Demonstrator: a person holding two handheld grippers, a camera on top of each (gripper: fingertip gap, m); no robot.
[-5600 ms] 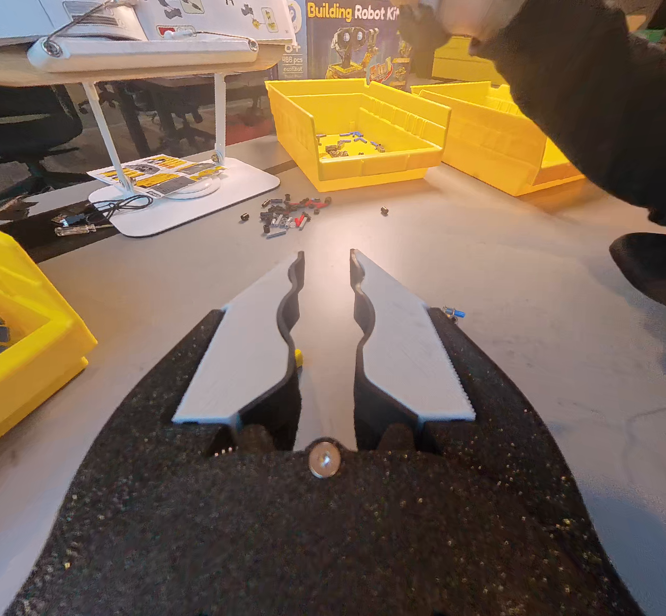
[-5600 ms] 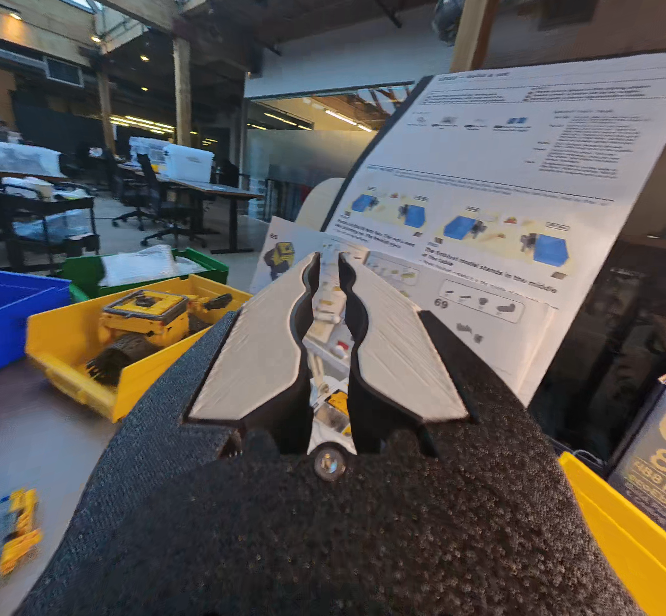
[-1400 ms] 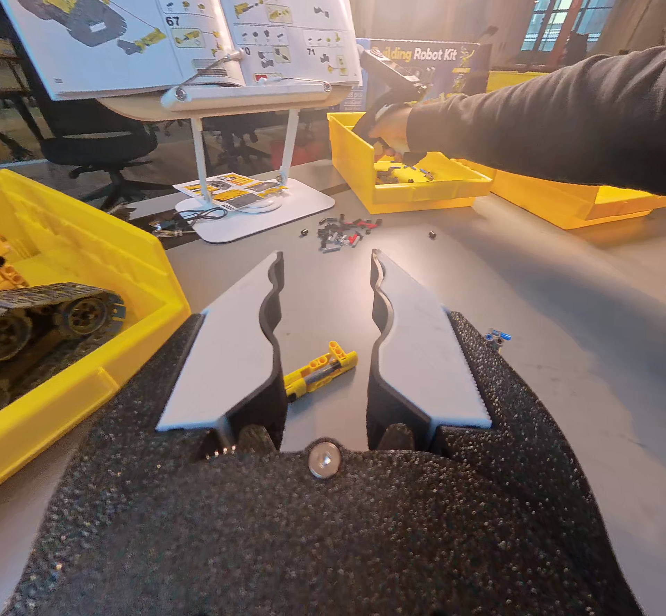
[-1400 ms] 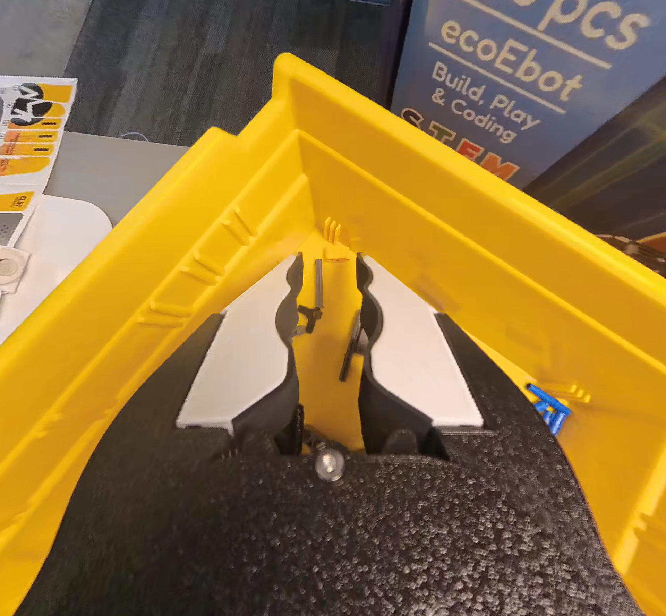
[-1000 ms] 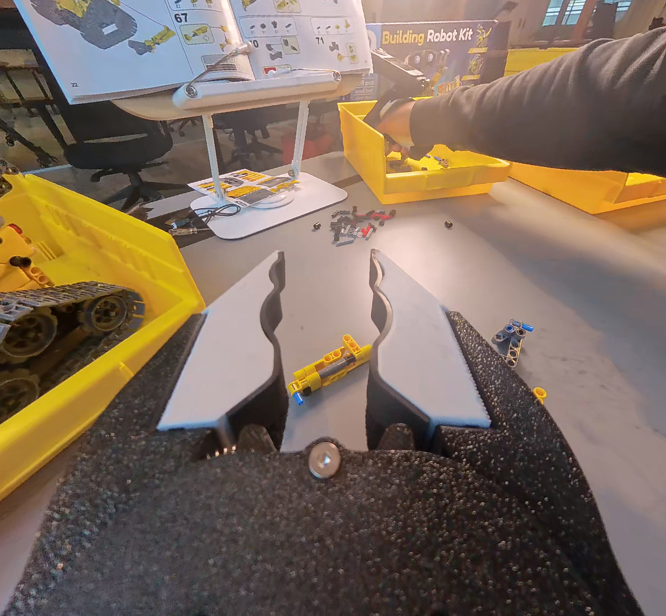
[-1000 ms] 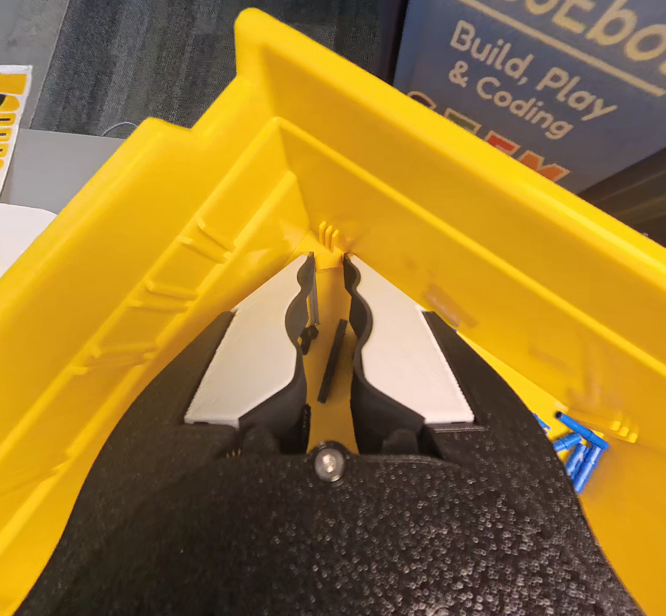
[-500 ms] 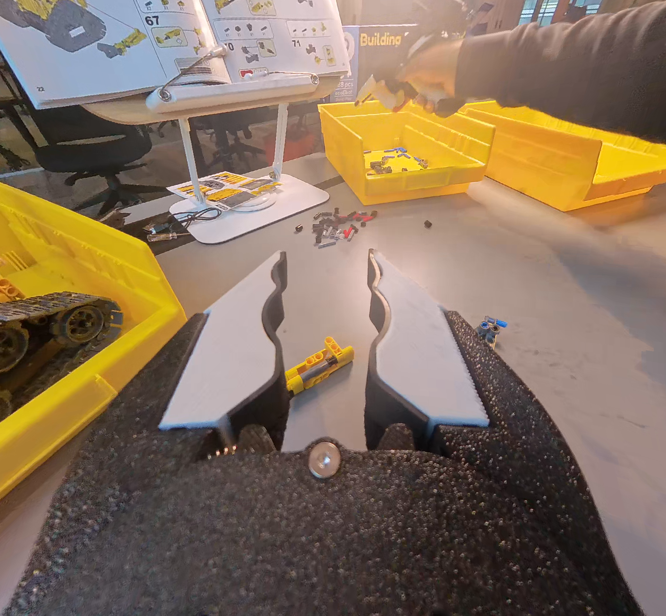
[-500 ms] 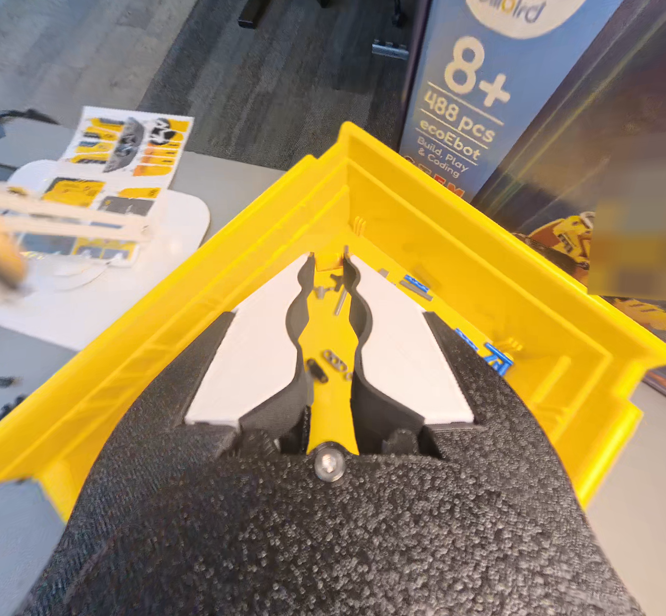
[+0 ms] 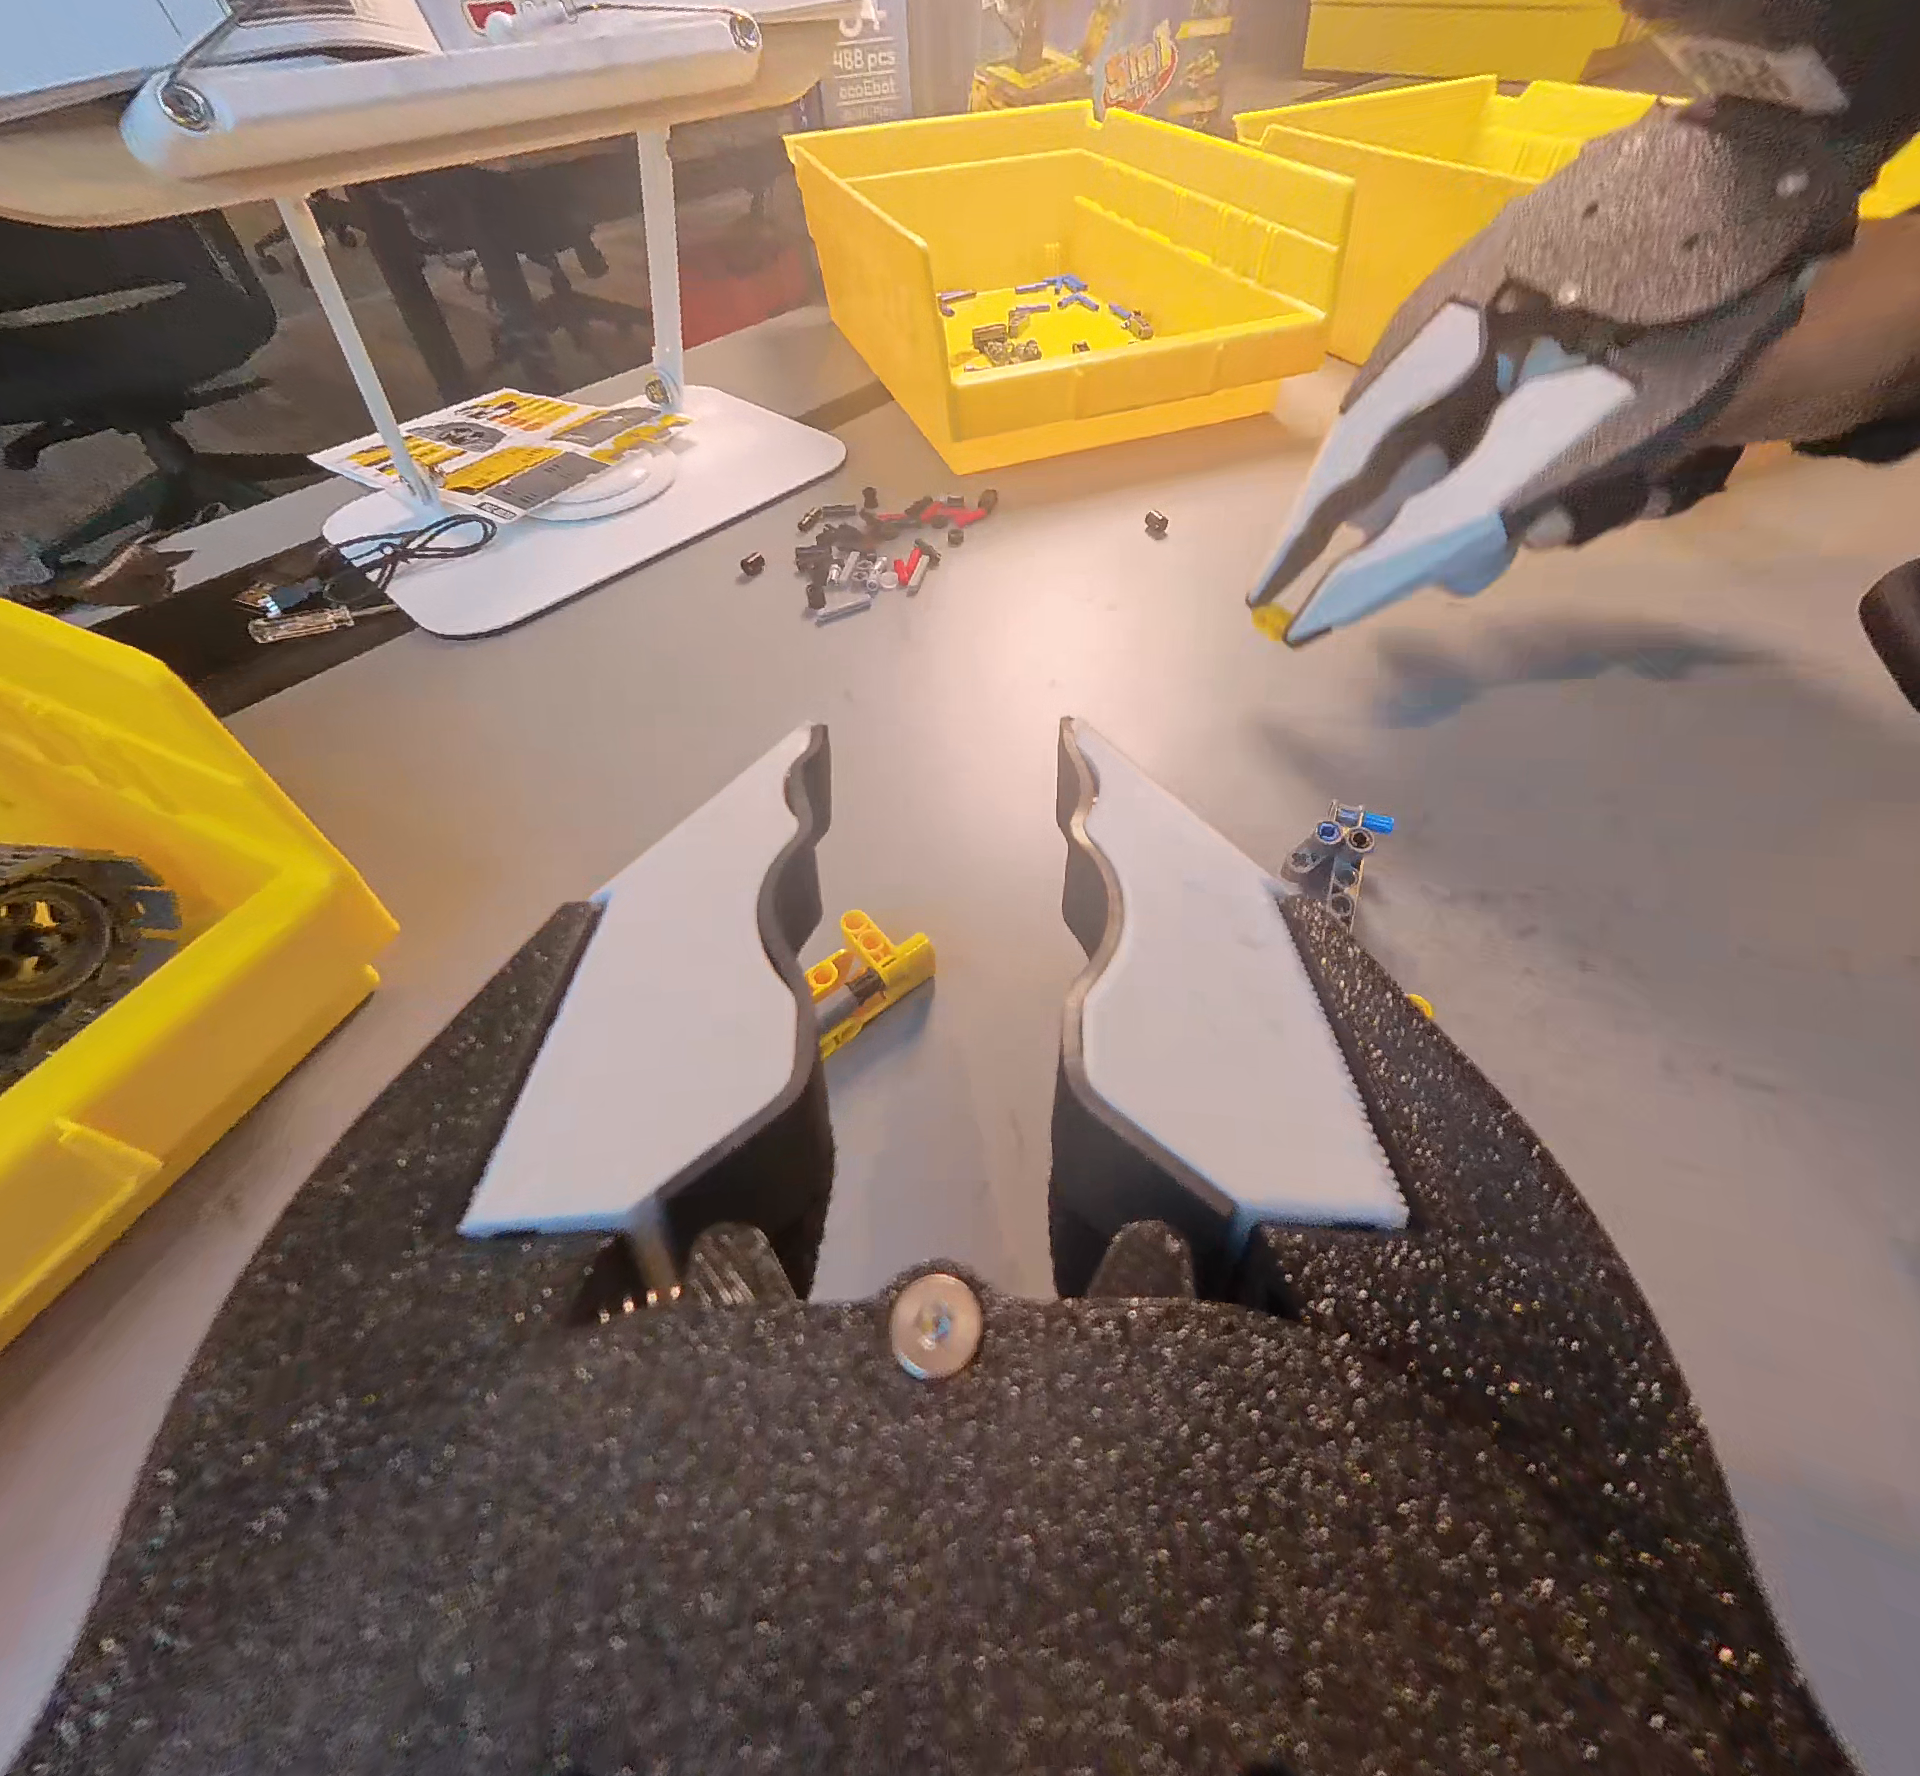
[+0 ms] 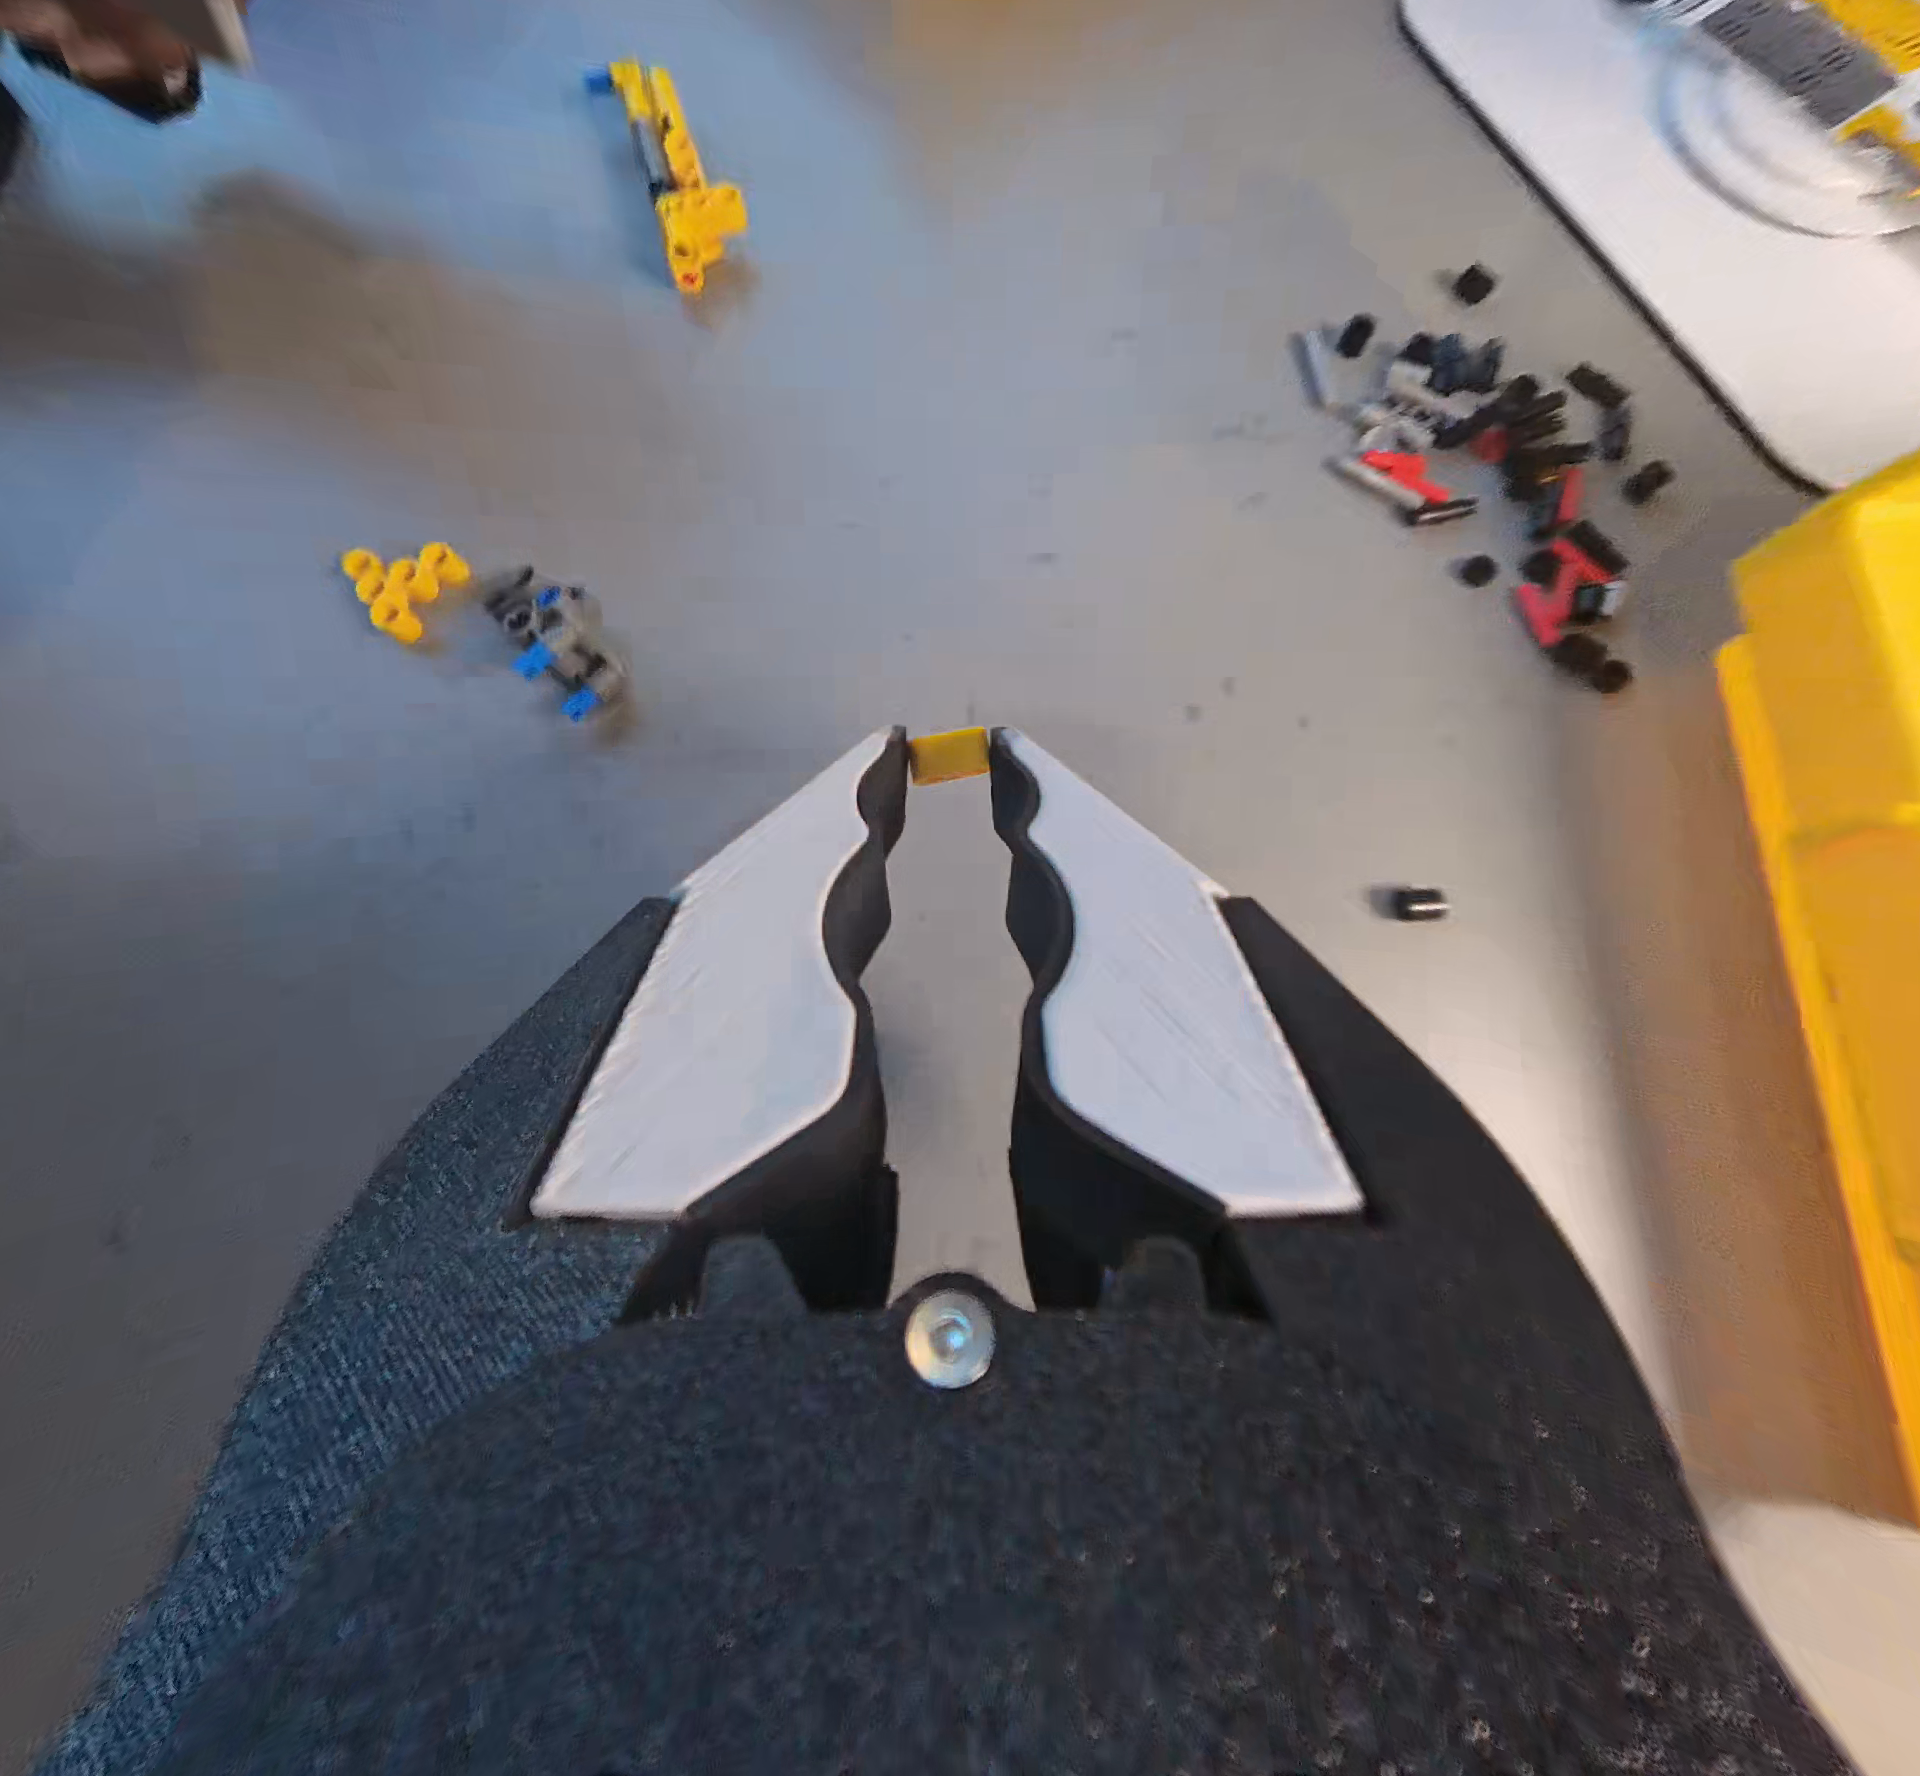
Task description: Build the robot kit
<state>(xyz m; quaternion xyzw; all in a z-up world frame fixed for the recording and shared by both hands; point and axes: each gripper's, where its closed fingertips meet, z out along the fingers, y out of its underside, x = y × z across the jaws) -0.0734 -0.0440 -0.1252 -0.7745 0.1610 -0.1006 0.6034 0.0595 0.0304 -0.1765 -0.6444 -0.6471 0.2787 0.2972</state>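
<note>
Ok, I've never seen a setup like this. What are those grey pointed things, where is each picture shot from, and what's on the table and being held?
There is no robot arm: a person holds a two-finger gripper in each hand, and each gripper carries a camera looking along its own fingers.

The left wrist view shows the left gripper, open and empty, above the grey table. A yellow brick assembly lies on the table between its fingers. The right gripper also shows farther off in that view.

The right wrist view looks down from the right gripper, shut on a small yellow piece.

Also on the table: a pile of black and red pieces, a grey and blue assembly, yellow bins, and a white stand with an instruction booklet.
</note>
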